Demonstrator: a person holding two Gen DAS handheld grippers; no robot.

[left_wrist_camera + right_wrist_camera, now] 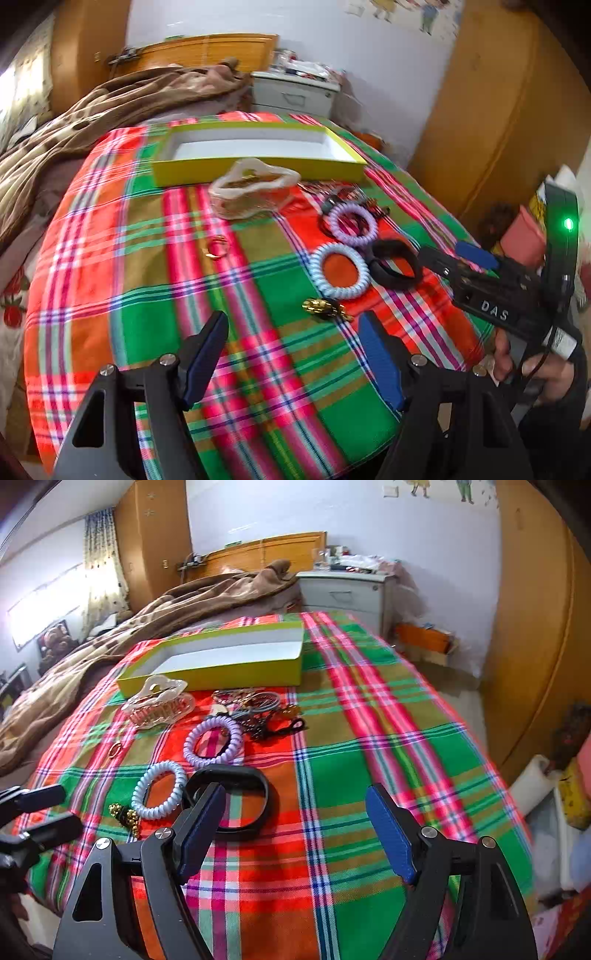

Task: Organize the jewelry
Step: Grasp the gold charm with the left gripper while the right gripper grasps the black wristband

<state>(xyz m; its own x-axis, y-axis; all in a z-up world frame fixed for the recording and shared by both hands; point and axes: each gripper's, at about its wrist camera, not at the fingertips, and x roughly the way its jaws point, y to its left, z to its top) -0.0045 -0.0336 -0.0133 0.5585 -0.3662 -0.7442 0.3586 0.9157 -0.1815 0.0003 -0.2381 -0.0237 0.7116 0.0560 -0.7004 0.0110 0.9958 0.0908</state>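
Nothing is seen packed yet: the yellow box (255, 162) at the far edge of the plaid cloth (155, 317) shows only a bare white floor, so the whole sorting is judged still to be done. Left to right before it are counted one gold ring (218, 248), one clear claw clip (253, 192), one gold clasp (323, 308), two coil bands, blue (339, 271) and lilac (353, 224), one black band (395, 267) and an uncountable tangle (255, 705). The left gripper (293, 360) and right gripper (295, 836) are both held spread and unloaded, the right one's left pad over the black band.

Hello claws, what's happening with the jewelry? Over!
Both claws, left claw and right claw, open, empty. Yellow box empty; hair ties, gold ring, black band on the plaid cloth. Clear hair clip sits before box.
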